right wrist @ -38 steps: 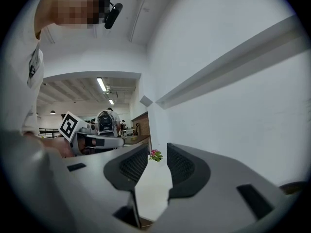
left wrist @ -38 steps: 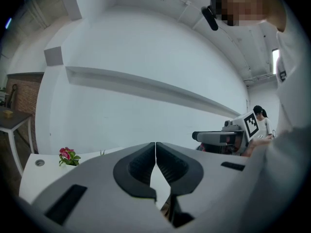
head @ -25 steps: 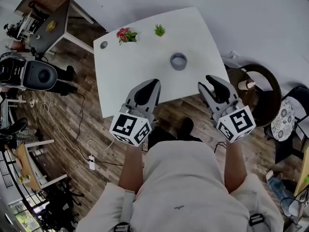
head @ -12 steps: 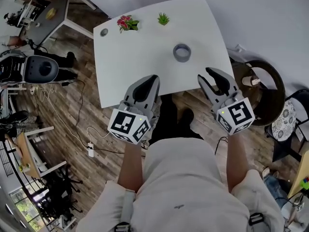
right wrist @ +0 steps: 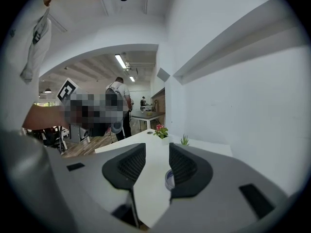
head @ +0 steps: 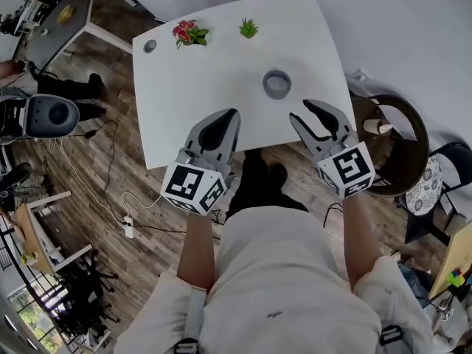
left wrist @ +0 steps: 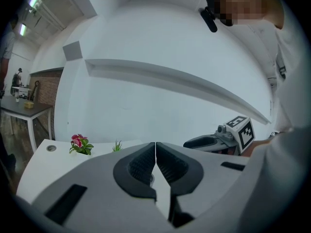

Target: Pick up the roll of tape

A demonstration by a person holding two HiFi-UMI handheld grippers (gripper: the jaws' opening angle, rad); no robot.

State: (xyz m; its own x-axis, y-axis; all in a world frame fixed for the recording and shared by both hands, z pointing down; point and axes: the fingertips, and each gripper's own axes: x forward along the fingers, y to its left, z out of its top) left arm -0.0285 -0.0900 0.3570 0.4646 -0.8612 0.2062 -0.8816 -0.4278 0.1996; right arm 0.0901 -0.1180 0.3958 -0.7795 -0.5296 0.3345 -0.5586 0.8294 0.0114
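The roll of tape (head: 276, 84), grey and lying flat, sits on the white table (head: 206, 87) right of its middle. My right gripper (head: 304, 110) hovers over the table's near edge just short of the roll. Its jaws have just been opening and stand open with nothing between them. In the right gripper view the roll (right wrist: 168, 179) peeks out beside the right finger (right wrist: 187, 166). My left gripper (head: 231, 114) is shut and empty over the near edge, left of the roll. Its pads (left wrist: 146, 165) meet in the left gripper view.
A red-flowered plant (head: 189, 32), a small green plant (head: 248, 28) and a round grey cap (head: 150, 46) stand along the table's far side. A dark round table (head: 394, 135) is close on the right. Cables and a dark round device (head: 50, 115) lie on the wooden floor at left.
Both grippers have moved forward and now reach over the table's near edge. The right gripper's jaws stand wider apart and closer to the roll.
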